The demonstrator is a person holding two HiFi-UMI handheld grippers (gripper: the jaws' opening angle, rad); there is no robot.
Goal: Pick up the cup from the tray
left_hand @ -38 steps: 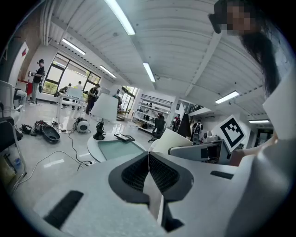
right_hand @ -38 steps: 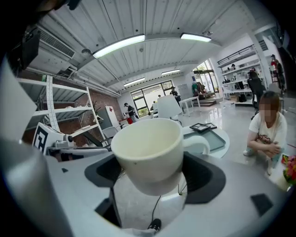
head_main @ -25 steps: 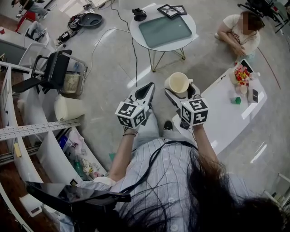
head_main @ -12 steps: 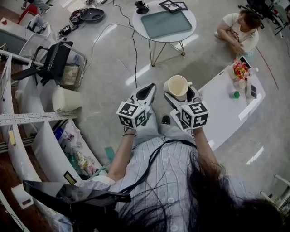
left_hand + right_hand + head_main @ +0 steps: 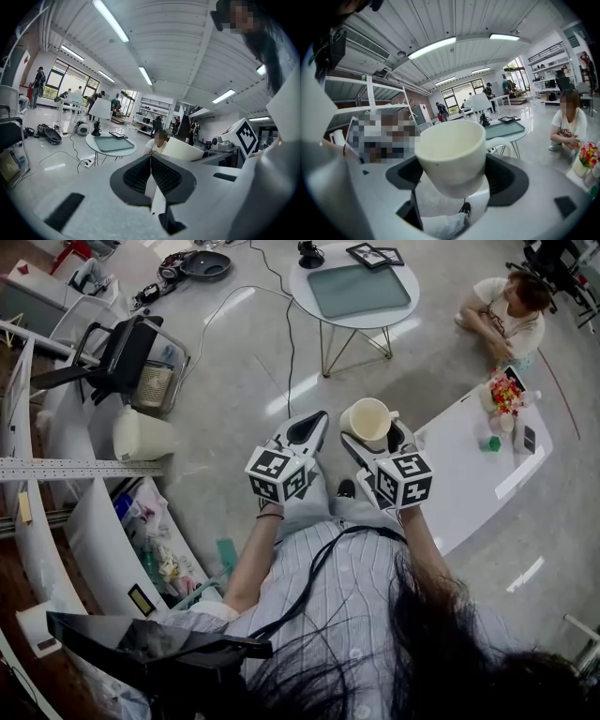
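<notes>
right gripper (image 5: pixel 454 177): jaws closed on the cup (image 5: pixel 450 147), pads pinching its lower wall from both sides. cup upright, mouth up, in the air.

judgement: the smooth, glazed-looking wall tapers to a rounded base and could slip downward, so grip firm, carry level, no tilt.

cup cream, thick-rimmed.

left gripper (image 5: pixel 151 161) just beside, jaws together, empty.

flat teal tray (image 5: pixel 358 289) well ahead, on round white table (image 5: pixel 297 287).

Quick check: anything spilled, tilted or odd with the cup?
Nothing stands out. The cup sits mouth-up and looks empty between the right hand-held gripper's jaws; no spill shows. The left hand-held gripper is shut, empty.
</notes>
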